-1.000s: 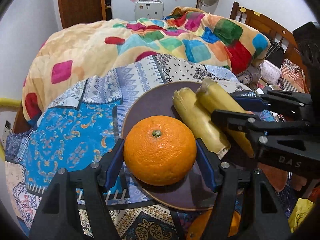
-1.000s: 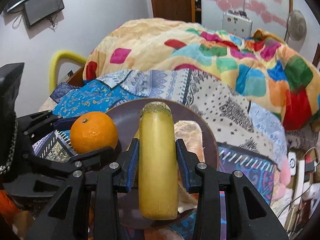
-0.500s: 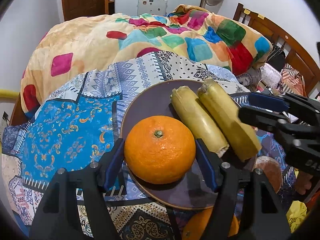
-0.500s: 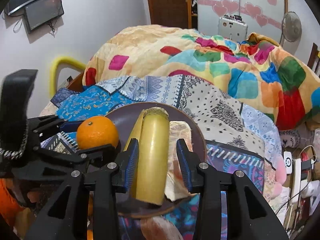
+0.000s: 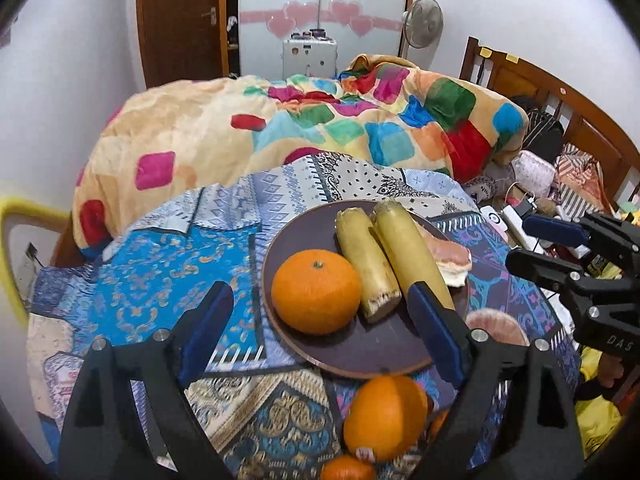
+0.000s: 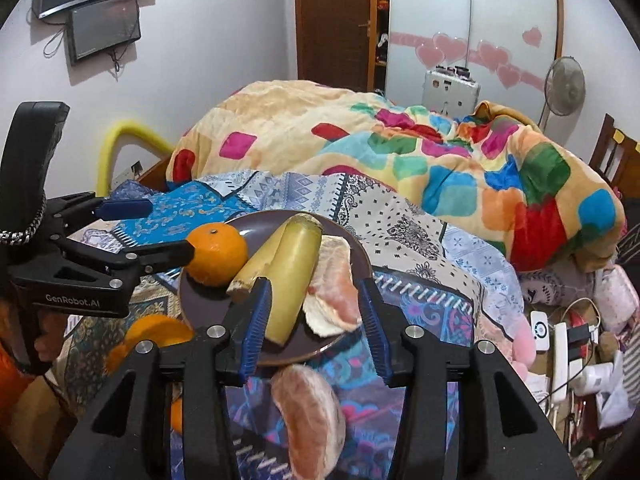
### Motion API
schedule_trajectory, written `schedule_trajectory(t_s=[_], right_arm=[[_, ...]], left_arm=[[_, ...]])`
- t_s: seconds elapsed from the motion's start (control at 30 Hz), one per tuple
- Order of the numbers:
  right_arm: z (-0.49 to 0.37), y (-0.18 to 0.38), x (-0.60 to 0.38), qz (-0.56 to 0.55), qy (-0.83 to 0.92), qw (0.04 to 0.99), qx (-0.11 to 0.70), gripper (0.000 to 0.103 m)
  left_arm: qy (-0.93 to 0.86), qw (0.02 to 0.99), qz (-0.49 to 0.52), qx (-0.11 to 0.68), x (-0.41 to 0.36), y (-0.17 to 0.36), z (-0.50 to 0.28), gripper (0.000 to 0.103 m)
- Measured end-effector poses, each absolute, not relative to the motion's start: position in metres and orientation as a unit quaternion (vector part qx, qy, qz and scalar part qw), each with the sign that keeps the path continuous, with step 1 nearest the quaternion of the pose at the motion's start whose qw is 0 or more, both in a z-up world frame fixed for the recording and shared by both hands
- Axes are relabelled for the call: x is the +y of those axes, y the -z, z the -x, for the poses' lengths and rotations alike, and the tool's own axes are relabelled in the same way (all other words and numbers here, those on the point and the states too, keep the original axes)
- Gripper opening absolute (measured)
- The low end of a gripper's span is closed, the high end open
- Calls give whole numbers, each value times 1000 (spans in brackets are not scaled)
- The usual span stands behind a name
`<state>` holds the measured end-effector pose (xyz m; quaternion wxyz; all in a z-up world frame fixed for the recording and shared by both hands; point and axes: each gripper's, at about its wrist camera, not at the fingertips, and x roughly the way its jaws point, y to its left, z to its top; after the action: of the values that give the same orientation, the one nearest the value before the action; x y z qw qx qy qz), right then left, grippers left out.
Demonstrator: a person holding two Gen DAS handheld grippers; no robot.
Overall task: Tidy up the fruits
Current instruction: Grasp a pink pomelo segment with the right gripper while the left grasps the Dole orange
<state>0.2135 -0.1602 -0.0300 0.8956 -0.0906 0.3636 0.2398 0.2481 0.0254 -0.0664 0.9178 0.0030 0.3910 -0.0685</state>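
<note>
Both of your tongs are opening and angling downward over the plate [image 5: 320, 224], gripping nothing. Your left tongs [image 5: 320, 316] are hanging released above the orange [image 5: 316, 298]; your right tongs [image 6: 316, 320] are spreading clear of the banana pieces [image 6: 294, 276]. Everything is sitting on the dark plate atop the patterned bedcover [image 5: 160, 264], with another orange [image 5: 384, 416] lying just beside its near rim.

Your dark round plate [image 5: 304, 344] carries an orange [image 5: 316, 298], stem up, touching two yellow-green sugarcane pieces [image 5: 370, 258] lying side by side — a peeled pomelo segment [image 6: 336, 284] rests just beside them. Off the plate, another pomelo segment [image 6: 310, 412] and more oranges [image 5: 384, 416] lie on the patterned bed cloth.
</note>
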Motion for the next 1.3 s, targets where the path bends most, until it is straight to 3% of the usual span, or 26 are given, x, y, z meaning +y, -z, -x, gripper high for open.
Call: schedule_trajectory(t_s=[0.37, 0.83, 1.0, 1.27, 1.3], right_arm=[[-172, 39, -172, 102, -239, 897, 356, 45], [-166, 92, -178, 132, -226, 879, 398, 50], [-171, 107, -176, 140, -226, 872, 412, 50], [-178, 114, -173, 141, -236, 865, 419, 49], [-179, 115, -173, 138, -237, 865, 420, 45]], left_arm=[[66, 912, 6, 405, 18, 76, -204, 90], [86, 896, 24, 435, 7, 110, -193, 90], [104, 887, 30, 449, 4, 120, -197, 67], [127, 884, 40, 448, 3, 123, -198, 54], [128, 885, 36, 447, 2, 123, -197, 54]])
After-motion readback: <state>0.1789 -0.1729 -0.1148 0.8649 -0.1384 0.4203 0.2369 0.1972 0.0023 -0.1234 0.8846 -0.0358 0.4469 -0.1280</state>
